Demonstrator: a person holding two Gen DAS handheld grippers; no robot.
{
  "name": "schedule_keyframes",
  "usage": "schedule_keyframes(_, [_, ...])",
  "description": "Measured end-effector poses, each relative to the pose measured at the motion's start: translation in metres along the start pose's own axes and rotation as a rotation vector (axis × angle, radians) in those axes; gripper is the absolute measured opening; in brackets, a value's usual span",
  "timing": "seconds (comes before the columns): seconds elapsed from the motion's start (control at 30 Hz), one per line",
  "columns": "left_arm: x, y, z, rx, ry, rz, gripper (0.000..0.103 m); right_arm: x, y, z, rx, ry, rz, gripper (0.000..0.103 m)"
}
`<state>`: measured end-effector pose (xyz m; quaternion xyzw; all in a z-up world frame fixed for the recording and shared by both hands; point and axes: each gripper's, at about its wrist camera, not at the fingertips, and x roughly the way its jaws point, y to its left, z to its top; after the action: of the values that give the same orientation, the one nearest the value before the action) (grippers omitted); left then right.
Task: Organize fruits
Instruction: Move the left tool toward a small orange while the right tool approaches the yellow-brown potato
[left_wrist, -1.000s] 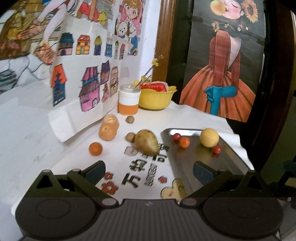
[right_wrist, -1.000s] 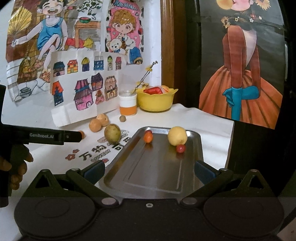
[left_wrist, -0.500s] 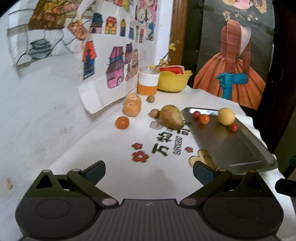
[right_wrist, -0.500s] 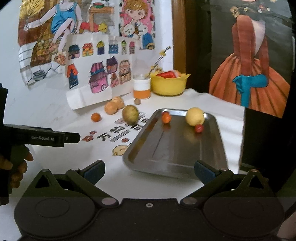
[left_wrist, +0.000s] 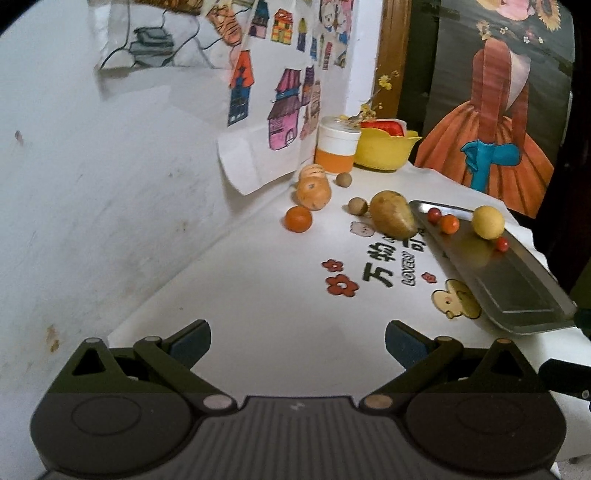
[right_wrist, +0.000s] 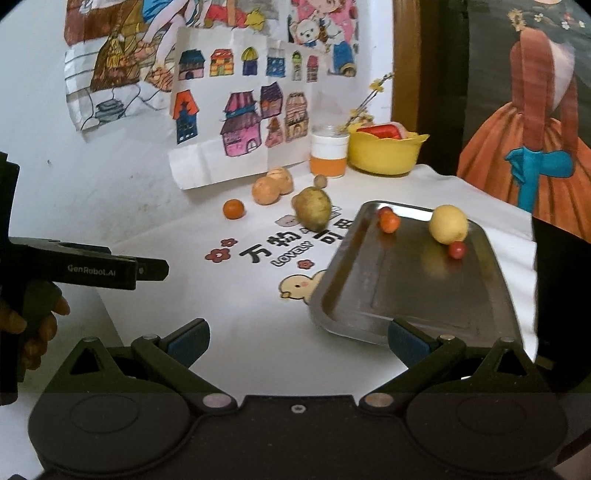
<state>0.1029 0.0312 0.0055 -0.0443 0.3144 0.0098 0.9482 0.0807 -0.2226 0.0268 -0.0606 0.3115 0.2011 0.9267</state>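
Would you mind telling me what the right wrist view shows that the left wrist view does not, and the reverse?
Only the right wrist view shows the left gripper from outside, with the hand holding it. Only the left wrist view shows two small brown balls clear of the potato. Both show the tray with its lemon, the yellow bowl and open jaws.

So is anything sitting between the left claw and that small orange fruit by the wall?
Nothing visible does. The left claw is open above bare white tablecloth, and the small orange fruit lies ahead, with only printed flowers on the cloth off to the right of that path.
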Motion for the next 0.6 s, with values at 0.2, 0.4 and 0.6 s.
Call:
schedule_keyframes(0.2, [0.006,0.008,0.001,-0.013,0.000,0.006,0.103,0.017,0.009,0.006,-0.016,0.015,0.016,0.102])
schedule_keyframes(0.4, [0.016,0.009,0.009,-0.022,-0.002,-0.006,0.103,0.028,0.009,0.022,-0.050,-0.003,0.017,0.102])
schedule_keyframes(0.6, [0.031,0.003,0.020,-0.011,-0.005,-0.021,0.103,0.034,0.002,0.056,-0.135,-0.063,-0.023,0.102])
